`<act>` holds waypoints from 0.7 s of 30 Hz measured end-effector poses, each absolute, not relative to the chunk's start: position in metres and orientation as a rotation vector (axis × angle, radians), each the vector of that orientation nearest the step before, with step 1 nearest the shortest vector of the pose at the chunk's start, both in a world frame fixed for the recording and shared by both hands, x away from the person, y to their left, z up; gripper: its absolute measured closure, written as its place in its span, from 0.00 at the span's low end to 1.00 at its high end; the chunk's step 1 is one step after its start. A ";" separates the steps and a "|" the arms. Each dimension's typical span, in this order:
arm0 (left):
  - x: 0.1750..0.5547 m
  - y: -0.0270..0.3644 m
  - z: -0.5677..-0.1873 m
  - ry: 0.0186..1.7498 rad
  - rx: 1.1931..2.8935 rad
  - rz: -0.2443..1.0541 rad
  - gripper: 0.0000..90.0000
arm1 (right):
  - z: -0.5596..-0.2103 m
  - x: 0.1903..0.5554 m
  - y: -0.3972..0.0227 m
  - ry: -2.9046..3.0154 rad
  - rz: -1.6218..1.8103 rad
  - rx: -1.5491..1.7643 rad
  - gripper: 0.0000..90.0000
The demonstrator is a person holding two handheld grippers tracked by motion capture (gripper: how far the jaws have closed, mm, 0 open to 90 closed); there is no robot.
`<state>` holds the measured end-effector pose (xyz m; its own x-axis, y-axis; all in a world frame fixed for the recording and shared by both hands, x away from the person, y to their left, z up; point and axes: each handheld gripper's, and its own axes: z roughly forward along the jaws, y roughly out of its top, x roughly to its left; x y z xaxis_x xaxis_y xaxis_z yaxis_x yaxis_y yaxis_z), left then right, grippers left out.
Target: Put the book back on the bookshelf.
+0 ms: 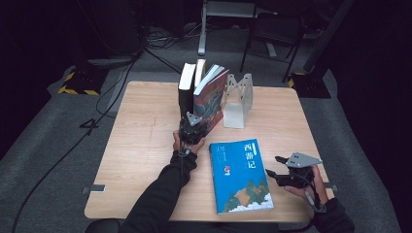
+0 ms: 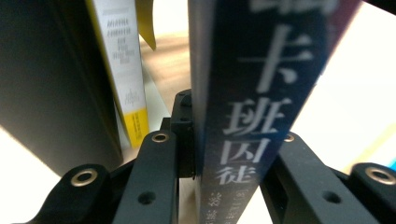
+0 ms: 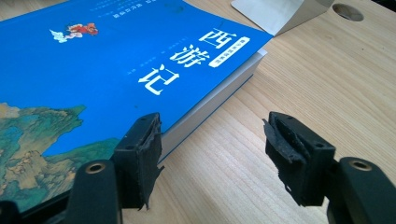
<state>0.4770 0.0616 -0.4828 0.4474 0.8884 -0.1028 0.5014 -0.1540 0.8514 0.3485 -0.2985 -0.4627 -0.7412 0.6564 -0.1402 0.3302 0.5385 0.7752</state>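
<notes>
Left gripper (image 1: 190, 127): near the middle of the tabletop, at the near end of the row of standing books; jaws pinching the dark-spined book (image 2: 243, 112) by its spine, one pad on each cover
Dark-spined book: upright, leaning slightly, its illustrated cover (image 1: 210, 99) facing the right edge; rightmost of the row, just beside the metal bookend (image 1: 237, 99)
Neighbouring books: a black volume (image 1: 186, 90) and a white-and-yellow-spined one (image 2: 122, 70) stand to the far left of the held book, toward the far edge
Metal bookend: upright, right of the row, its base flat on the tabletop
Right gripper (image 1: 278, 167): low over the near right corner, held in the person's hand; jaws spread apart, nothing between the pads
Right gripper pads (image 3: 140, 154): one overlaps the edge of the blue book, the other over bare wood; contact cannot be told
Blue book (image 1: 240, 174): lying flat, cover up, between the middle and the near edge, well apart from the row
Tabletop (image 1: 141, 141): light wood, square
</notes>
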 end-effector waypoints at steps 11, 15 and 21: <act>0.500 0.048 -0.485 1.271 1.712 0.585 0.82 | -0.463 0.349 -0.298 2.362 1.061 0.801 0.40; 0.507 0.043 -0.485 1.278 1.709 0.593 0.81 | -0.463 0.349 -0.299 2.362 1.061 0.799 0.40; 0.514 0.037 -0.483 1.259 1.741 0.619 0.80 | -0.463 0.350 -0.300 2.361 1.063 0.799 0.40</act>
<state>0.5144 0.0367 -0.4834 0.3632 0.9269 -0.0946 0.4915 -0.1043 0.8646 0.3497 -0.2995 -0.4630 -0.7422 0.6546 -0.1437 0.3263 0.5403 0.7756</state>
